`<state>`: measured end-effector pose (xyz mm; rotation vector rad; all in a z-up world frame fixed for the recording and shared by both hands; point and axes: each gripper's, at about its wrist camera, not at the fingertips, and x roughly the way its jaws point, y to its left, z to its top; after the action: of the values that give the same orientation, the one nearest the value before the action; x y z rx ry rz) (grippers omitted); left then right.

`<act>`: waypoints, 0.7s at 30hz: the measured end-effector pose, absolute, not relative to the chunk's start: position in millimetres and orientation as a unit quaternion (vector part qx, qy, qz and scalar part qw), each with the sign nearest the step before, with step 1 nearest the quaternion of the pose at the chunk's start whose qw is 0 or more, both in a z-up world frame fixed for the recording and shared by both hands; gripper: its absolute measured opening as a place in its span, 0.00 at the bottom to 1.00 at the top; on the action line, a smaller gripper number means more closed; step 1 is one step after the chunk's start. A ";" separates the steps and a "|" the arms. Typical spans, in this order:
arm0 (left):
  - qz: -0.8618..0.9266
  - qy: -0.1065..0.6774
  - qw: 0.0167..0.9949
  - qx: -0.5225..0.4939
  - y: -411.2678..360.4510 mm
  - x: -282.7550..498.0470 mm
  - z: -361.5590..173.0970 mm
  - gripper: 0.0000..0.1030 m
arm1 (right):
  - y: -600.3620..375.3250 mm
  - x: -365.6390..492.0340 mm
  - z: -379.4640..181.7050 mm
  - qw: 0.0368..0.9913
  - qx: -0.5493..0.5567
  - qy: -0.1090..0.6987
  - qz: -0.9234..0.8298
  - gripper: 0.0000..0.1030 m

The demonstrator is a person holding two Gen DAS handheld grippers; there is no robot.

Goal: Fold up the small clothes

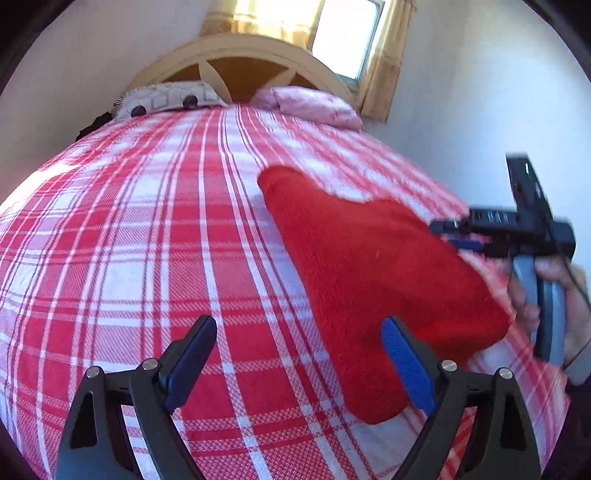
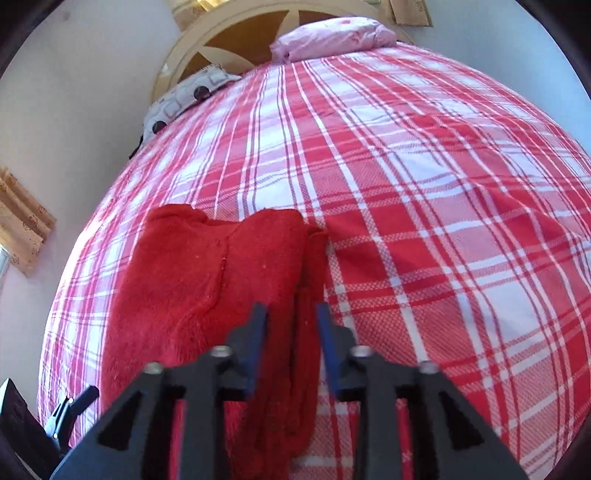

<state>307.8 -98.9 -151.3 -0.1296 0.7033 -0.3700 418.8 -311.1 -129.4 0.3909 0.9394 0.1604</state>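
Observation:
A red fleece garment lies flat on the red-and-white plaid bed sheet, partly folded lengthwise. My left gripper hovers at its near left edge, open wide, with only sheet and the garment's edge below. In the right wrist view the garment shows a folded strip along its right side. My right gripper stands open over that strip, and the pads do not press on the cloth. A hand holds the right gripper at the garment's right edge.
A grey patterned pillow and a pink pillow lie by the wooden headboard. White walls flank the bed, with a curtained window behind. The plaid sheet stretches bare to the right of the garment.

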 end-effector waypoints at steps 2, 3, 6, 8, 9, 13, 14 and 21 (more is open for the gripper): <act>-0.175 0.337 0.922 -0.071 -95.9 311.1 -145.2 0.89 | -318.4 409.8 -127.7 0.872 0.195 0.442 0.079 0.64; -0.173 0.339 0.922 -0.067 -97.3 315.2 -143.5 0.89 | -320.4 408.0 -128.3 0.871 0.196 0.443 0.076 0.64; -0.170 0.348 0.921 -0.054 -105.5 329.0 -143.1 0.89 | -324.8 405.1 -133.6 0.866 0.208 0.448 0.076 0.64; -0.171 0.349 0.920 -0.049 -111.6 338.7 -144.2 0.89 | -323.2 403.9 -138.2 0.863 0.216 0.450 0.083 0.64; -0.172 0.350 0.919 -0.047 -113.1 343.1 -145.6 0.89 | -322.7 404.0 -139.4 0.862 0.218 0.450 0.085 0.64; -0.174 0.367 0.913 -0.036 -127.4 364.6 -152.9 0.89 | -316.0 408.8 -148.8 0.853 0.222 0.460 0.105 0.64; -0.176 0.370 0.911 -0.038 -129.2 369.7 -153.8 0.89 | -314.7 410.7 -150.2 0.851 0.226 0.461 0.111 0.64; -0.204 0.404 0.890 -0.062 -137.4 393.0 -172.3 0.89 | -316.6 419.5 -159.4 0.841 0.240 0.468 0.126 0.64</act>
<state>393.0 -137.4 -172.3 -0.1292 0.8382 -0.4231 419.5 -316.6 -159.4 0.5061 0.9884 0.2665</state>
